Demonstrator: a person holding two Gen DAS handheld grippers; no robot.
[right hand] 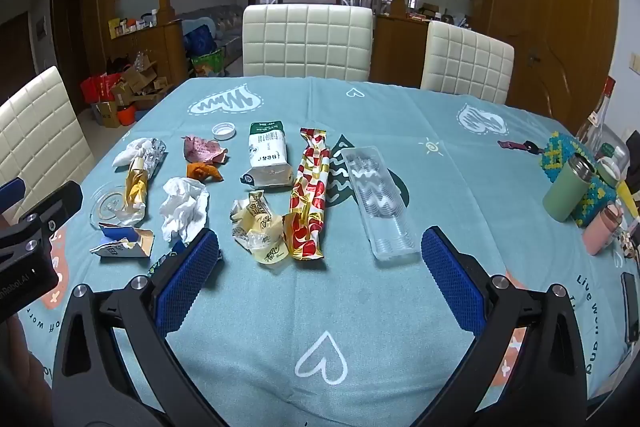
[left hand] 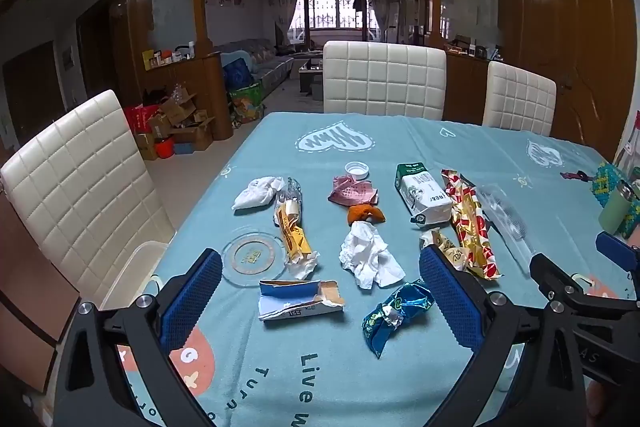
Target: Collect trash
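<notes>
2 grippers up, both w/ jaws spread wide, nothing between pads, neither touching any trash.

Containers: clear plastic tray [right hand: 378,203], right of center in right wrist view, looks empty, lying flat on the teal tablecloth [right hand: 320,307]. Milk carton [right hand: 267,157] upper center, lying on its side, contents can't tell. Torn blue/white box [left hand: 300,301] lower center of left wrist view, ripped open, flattened. Glass dish [left hand: 254,259] left of center, a gold wrapper [left hand: 294,239] overlapping its right rim. Green flask [right hand: 568,189] far right, upright, lid on, next to a pink cup [right hand: 602,229].

Loose trash on cloth: white tissue wad [left hand: 370,255] center, orange scrap [left hand: 366,214] just above it, pink paper [left hand: 352,191] and white bottle cap [left hand: 357,170] above that. Red/gold long wrapper [right hand: 310,195] center in right view, touching cream wrapper [right hand: 262,231] on its left. Blue foil wrapper [left hand: 394,311] lower center in left view.

Left gripper [left hand: 320,303]: hovers lower frame over the torn box/blue foil area, blue pads apart, empty. Right gripper [right hand: 320,275]: lower frame, pads flank the cream wrapper, red/gold wrapper and tray end, above the cloth, empty.
</notes>
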